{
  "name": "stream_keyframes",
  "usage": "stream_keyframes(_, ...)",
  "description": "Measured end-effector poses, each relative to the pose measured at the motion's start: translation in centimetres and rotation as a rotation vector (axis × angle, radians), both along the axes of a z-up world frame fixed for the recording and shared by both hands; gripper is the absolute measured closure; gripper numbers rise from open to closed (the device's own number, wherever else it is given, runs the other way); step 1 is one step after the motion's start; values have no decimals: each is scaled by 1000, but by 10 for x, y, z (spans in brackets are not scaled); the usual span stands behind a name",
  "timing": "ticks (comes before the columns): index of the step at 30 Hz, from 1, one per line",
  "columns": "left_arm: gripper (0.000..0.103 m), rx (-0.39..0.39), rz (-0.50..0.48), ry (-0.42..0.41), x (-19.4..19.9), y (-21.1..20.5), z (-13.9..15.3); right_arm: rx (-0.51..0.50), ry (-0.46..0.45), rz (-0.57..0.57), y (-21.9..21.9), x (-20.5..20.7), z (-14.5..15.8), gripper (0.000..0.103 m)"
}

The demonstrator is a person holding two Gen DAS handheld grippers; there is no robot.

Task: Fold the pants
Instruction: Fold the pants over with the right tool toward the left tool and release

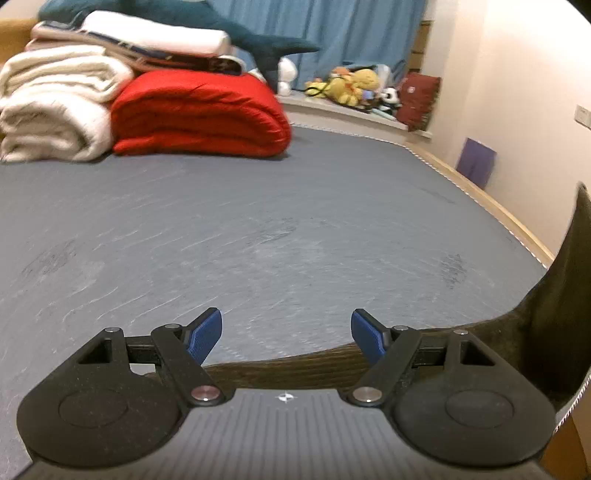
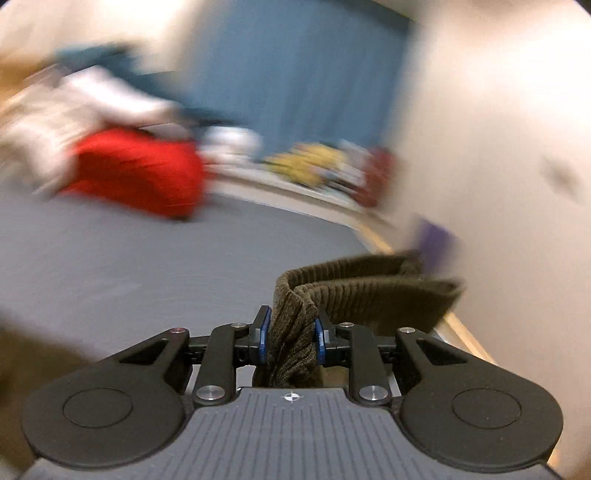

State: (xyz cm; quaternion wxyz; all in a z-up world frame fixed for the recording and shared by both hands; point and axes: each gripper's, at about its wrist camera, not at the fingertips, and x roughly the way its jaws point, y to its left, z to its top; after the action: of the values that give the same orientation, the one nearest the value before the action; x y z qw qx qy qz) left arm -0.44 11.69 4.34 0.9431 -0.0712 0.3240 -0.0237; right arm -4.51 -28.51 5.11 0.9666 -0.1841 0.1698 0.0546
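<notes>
Your left wrist camera sits low and close over the grey bed [image 1: 258, 221], looking along it toward the far blue curtain [image 1: 332, 33]. Your right wrist camera faces much the same way, heavily blurred. Both take in the red folded blanket [image 1: 199, 110] far left and the wall [image 1: 517, 92] right.

Grey bed [image 1: 258, 221] open mid-surface; red quilt [image 1: 199, 114], white blankets [image 1: 55, 107] block far-left corner

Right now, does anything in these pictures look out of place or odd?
Only the pants: the right gripper pinches a bunched brown corduroy fold, the waistband loops loosely beyond. The left gripper is open and empty above the bed.
</notes>
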Motion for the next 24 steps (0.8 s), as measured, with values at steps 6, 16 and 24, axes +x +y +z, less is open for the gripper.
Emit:
stream_keyframes(6, 21, -9, 10, 55, 0, 19, -7, -226, 279, 507, 167, -81, -106, 57)
stream_keyframes(16, 41, -158, -121, 203, 18, -4, -35, -39, 439, 555, 136, -63, -105, 49)
stream_keyframes(24, 59, -124, -263, 235, 37, -58, -55, 149, 390, 81, -10, 34, -64, 32)
